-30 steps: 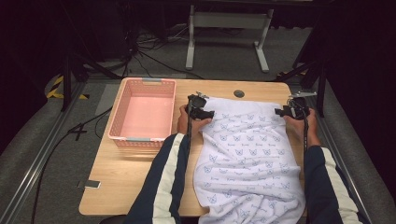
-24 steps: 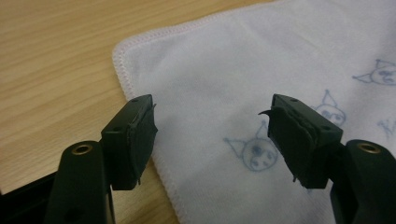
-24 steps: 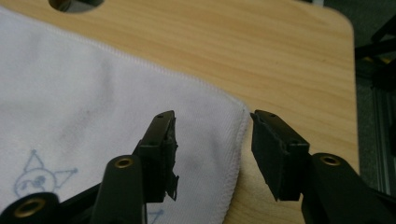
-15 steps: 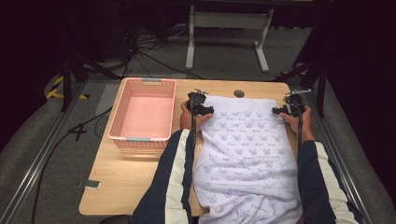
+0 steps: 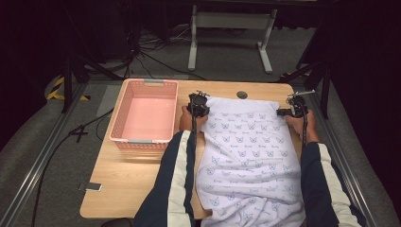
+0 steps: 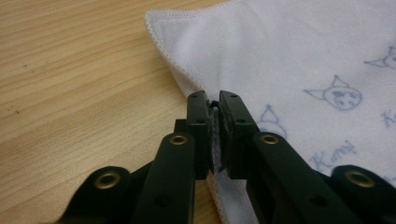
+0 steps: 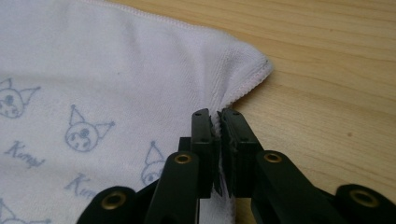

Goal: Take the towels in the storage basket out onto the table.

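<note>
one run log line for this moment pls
left gripper: just closed, shut on white printed towel edge | right gripper: just closed, shut on towel edge | towel flat on wooden table | pink plastic basket: empty

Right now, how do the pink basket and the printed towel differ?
The pink basket is a rigid, empty tub standing at the table's left; the towel is soft, flat, white with blue prints, and hangs over the near edge. The basket is untouched; the towel's far corners are pinched. Both rest on the wooden table.

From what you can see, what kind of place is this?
Probably a studio or lab set up for recording: a wooden table stands between metal floor rails, with loose cables and an equipment stand against dark surroundings.
</note>
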The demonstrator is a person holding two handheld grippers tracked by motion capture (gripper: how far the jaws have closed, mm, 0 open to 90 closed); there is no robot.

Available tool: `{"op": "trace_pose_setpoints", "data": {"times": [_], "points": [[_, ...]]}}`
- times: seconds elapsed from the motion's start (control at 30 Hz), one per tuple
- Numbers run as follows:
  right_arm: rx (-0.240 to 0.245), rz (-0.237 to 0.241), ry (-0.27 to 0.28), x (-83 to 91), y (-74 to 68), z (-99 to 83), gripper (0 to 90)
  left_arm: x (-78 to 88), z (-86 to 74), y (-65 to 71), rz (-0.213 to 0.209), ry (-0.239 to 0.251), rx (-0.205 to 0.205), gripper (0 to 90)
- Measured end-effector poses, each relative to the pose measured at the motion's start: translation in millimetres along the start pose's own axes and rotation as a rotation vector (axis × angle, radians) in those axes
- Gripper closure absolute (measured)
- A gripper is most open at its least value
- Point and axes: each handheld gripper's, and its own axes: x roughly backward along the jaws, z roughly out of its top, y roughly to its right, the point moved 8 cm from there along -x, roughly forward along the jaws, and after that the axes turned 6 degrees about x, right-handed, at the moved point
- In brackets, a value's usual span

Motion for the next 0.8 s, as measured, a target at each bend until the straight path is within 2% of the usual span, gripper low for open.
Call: {"op": "trace_pose_setpoints", "data": {"times": [0.1, 0.17, 0.33, 0.47, 0.53, 0.57, 0.6, 0.67, 0.73, 0.8], "points": [[-0.006, 0.01, -0.007, 1.0, -0.8, -0.6, 86.0, 0.3, 0.3, 2.1, 0.007, -0.003, -0.007, 85.9], [0.014, 0.004, -0.013, 2.8, -2.5, 0.4, 86.4, 3.4, 3.5, 5.5, -0.001, 0.015, -0.011, 86.3], [0.045, 0.023, 0.074, 18.3, -8.5, 15.8, 86.7, 23.1, 21.5, 16.6, -0.04, 0.073, -0.04, 86.4], [0.066, 0.032, 0.117, 31.3, -11.1, 23.8, 86.8, 40.9, 35.9, 22.2, -0.048, 0.116, -0.064, 86.4], [0.071, 0.029, 0.148, 38.1, -10.9, 28.9, 86.8, 48.4, 43.1, 21.5, -0.031, 0.121, -0.085, 86.4], [0.076, 0.023, 0.158, 40.6, -11.1, 31.1, 86.9, 53.7, 49.8, 20.8, -0.022, 0.136, -0.081, 86.4], [0.089, 0.016, 0.174, 44.0, -12.2, 35.0, 86.9, 59.2, 56.5, 17.7, 0.0, 0.146, -0.087, 86.4], [0.083, 0.004, 0.199, 50.6, -12.2, 43.4, 86.9, 66.9, 65.8, 12.9, 0.017, 0.17, -0.079, 86.4], [0.08, -0.005, 0.233, 58.3, -10.3, 53.2, 86.9, 77.7, 77.4, 3.1, 0.059, 0.196, -0.075, 86.4], [0.083, -0.018, 0.255, 65.5, -8.7, 62.4, 87.0, 88.2, 88.7, -4.9, 0.081, 0.224, -0.065, 86.4]]}}
